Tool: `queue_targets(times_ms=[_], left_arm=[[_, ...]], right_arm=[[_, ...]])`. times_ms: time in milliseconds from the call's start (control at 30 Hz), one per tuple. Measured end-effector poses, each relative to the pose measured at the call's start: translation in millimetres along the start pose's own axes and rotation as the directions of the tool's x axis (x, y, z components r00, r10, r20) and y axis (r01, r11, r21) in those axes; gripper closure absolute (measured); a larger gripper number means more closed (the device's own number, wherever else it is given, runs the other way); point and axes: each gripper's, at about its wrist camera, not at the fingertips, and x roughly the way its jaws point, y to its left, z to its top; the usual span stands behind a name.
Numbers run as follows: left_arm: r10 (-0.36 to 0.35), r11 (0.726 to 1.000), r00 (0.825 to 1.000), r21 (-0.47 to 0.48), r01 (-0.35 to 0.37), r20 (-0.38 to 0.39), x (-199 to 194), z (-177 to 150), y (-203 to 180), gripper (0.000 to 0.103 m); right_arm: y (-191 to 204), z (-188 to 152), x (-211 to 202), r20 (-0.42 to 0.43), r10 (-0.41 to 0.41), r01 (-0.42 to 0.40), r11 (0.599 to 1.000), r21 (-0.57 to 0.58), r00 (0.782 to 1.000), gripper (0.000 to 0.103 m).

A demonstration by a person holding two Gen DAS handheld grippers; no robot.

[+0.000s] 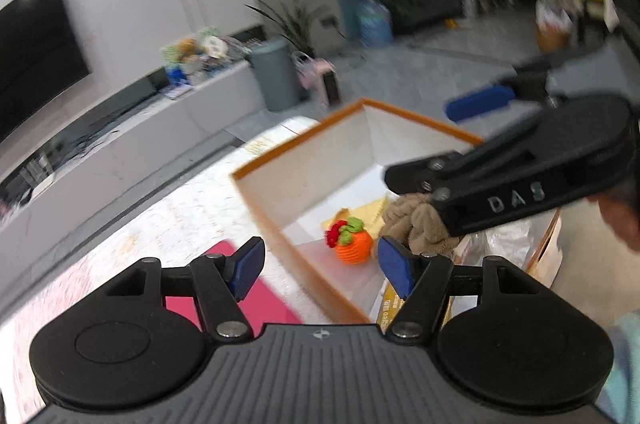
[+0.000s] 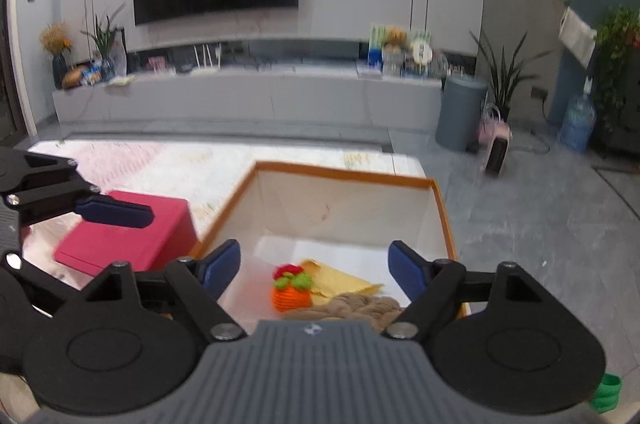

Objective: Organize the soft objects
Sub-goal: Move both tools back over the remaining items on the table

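Observation:
An orange-rimmed white box (image 1: 300,139) (image 2: 344,171) stands on the pale table. Inside lie an orange crocheted fruit (image 1: 352,244) (image 2: 290,294), a yellow cloth (image 1: 370,214) (image 2: 340,282) and a brown plush piece (image 1: 416,224) (image 2: 352,306). My left gripper (image 1: 320,270) is open and empty, above the box's near-left rim. My right gripper (image 2: 314,270) is open and empty above the box, over the plush piece. In the left wrist view the right gripper's body (image 1: 520,179) hangs over the plush.
A pink box (image 2: 128,236) (image 1: 264,300) lies on the table left of the white box. A yellow packet (image 1: 394,308) is near the box's front. A TV wall, low cabinet, grey bin (image 2: 460,115) and plants stand beyond. A green object (image 2: 608,392) sits at the lower right.

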Motion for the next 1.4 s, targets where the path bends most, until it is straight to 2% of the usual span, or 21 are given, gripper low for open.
queue_targets(times_ms=[100,200,333,433,533,733,800,867,933,1067,1200,1267,1400], left_arm=[[0.036,0.995,0.997,-0.096,-0.03,0.062,-27,-11,13,0.026],[0.076,0.987,0.991,-0.149,-0.059,0.11,-49,-27,27,0.027],[0.154,0.965,0.98,-0.233,-0.122,0.124,-74,-50,52,0.028],[0.222,0.933,0.967,-0.315,-0.175,0.121,-90,-70,71,0.028],[0.319,0.892,0.943,-0.365,-0.266,0.091,-103,-92,84,0.028],[0.401,0.816,0.916,-0.447,-0.367,-0.019,-113,-124,109,0.028],[0.407,0.792,0.912,-0.482,-0.376,-0.043,-120,-139,118,0.028],[0.405,0.778,0.912,-0.501,-0.378,-0.058,-119,-145,128,0.028],[0.407,0.773,0.911,-0.506,-0.383,-0.067,-124,-153,134,0.028],[0.37,0.759,0.925,-0.544,-0.357,-0.091,-127,-166,152,0.028],[0.355,0.761,0.924,-0.53,-0.373,-0.142,-121,-177,163,0.028],[0.337,0.752,0.925,-0.541,-0.376,-0.174,-113,-180,172,0.028],[0.278,0.745,0.945,-0.583,-0.324,-0.171,-97,-182,200,0.028]], right_arm=[[16,-6,-17,0.051,0.002,-0.001,1.0,-0.006,0.999,0.021],[35,-14,-33,0.109,0.021,-0.022,1.0,0.008,0.994,0.021],[65,-25,-48,0.177,0.054,-0.059,0.998,0.024,0.983,0.021],[89,-36,-54,0.216,0.072,-0.081,0.996,0.033,0.974,0.021],[114,-48,-54,0.233,0.101,-0.116,0.992,0.053,0.967,0.021],[168,-72,-44,0.225,0.156,-0.173,0.984,0.054,0.962,0.021],[185,-76,-37,0.208,0.184,-0.197,0.98,0.041,0.961,0.021],[203,-79,-29,0.189,0.215,-0.221,0.975,0.016,0.958,0.021],[219,-80,-20,0.171,0.239,-0.239,0.971,-0.021,0.956,0.022],[247,-79,-3,0.142,0.267,-0.255,0.962,-0.094,0.953,0.023],[265,-75,17,0.112,0.284,-0.263,0.95,-0.167,0.952,0.027],[273,-74,28,0.098,0.288,-0.263,0.942,-0.208,0.953,0.031],[290,-71,50,0.069,0.298,-0.27,0.923,-0.273,0.952,0.034]])
